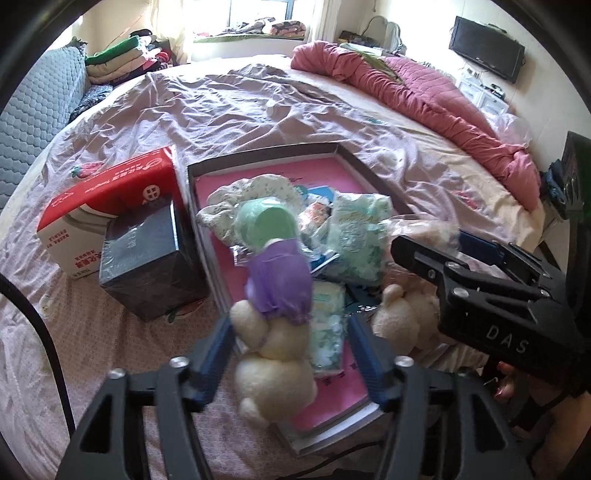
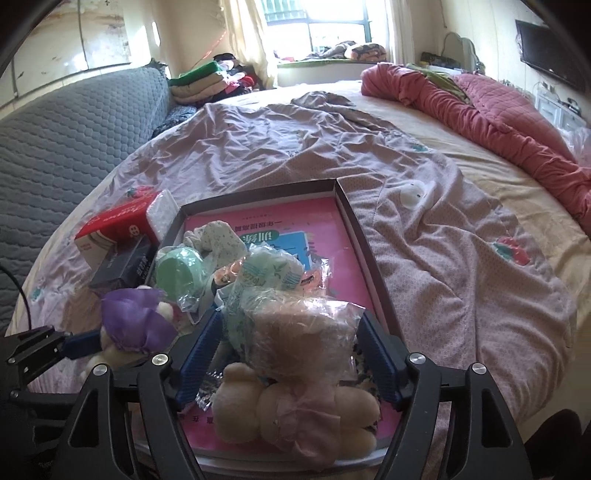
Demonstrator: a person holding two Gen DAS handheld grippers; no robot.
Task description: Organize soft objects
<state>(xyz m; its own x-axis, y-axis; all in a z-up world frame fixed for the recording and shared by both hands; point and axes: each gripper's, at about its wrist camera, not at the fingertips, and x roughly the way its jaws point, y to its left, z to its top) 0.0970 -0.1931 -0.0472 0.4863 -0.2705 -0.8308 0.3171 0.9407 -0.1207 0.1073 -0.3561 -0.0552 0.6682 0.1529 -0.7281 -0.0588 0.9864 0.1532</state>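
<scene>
Plush, light and squashy, the purple bear (image 1: 275,314) is lying on the tray (image 1: 343,155) edge between the spread left gripper (image 1: 291,360); its firm body is offering the surest hold. Right gripper (image 2: 288,362) is straddling the bagged bear (image 2: 295,398), spread.

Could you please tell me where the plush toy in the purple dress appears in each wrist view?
Left wrist: plush toy in the purple dress, low centre, between the left tongs.
Right wrist: lower left.
Shared landmark: the pink-lined box.

Sunlit window (image 2: 332,33) behind bed (image 2: 424,206); grey quilted sofa (image 2: 74,129) left; wall TV (image 1: 487,59), probably.
</scene>
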